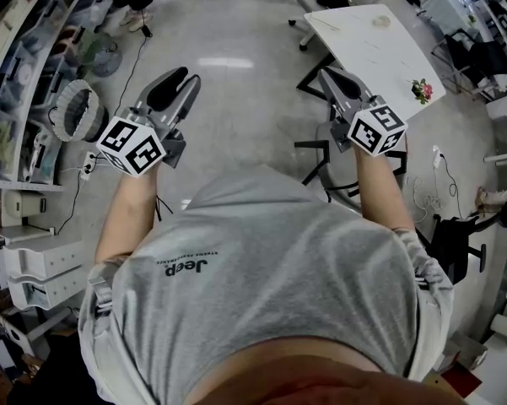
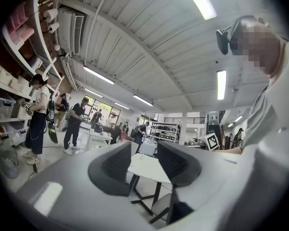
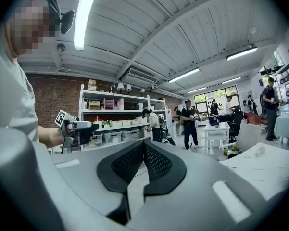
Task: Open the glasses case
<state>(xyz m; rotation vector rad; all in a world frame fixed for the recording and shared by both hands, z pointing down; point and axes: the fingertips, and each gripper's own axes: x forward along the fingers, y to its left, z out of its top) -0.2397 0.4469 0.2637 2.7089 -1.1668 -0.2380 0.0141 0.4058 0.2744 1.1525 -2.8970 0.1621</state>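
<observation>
Glasses case in none of the three views, so no telling its place, its heading or its long axis.

Both forearms stretched forward from the grey T-shirt (image 1: 270,285), well apart from one another, bare to the elbow.

Left gripper (image 1: 184,76) held level over the pale floor (image 1: 236,99), pointing ahead, marker cube (image 1: 131,146) at its rear near the wrist. Jaws apart in the left gripper view: a clear gap between the dark ribbed pads (image 2: 116,162), nothing in it, only the white table (image 2: 146,168) standing well beyond.

Right gripper (image 1: 327,72) likewise level and pointing ahead, tips just short of that table's near corner. Jaws closed, the tips meeting in the right gripper view, gripping nothing.
</observation>
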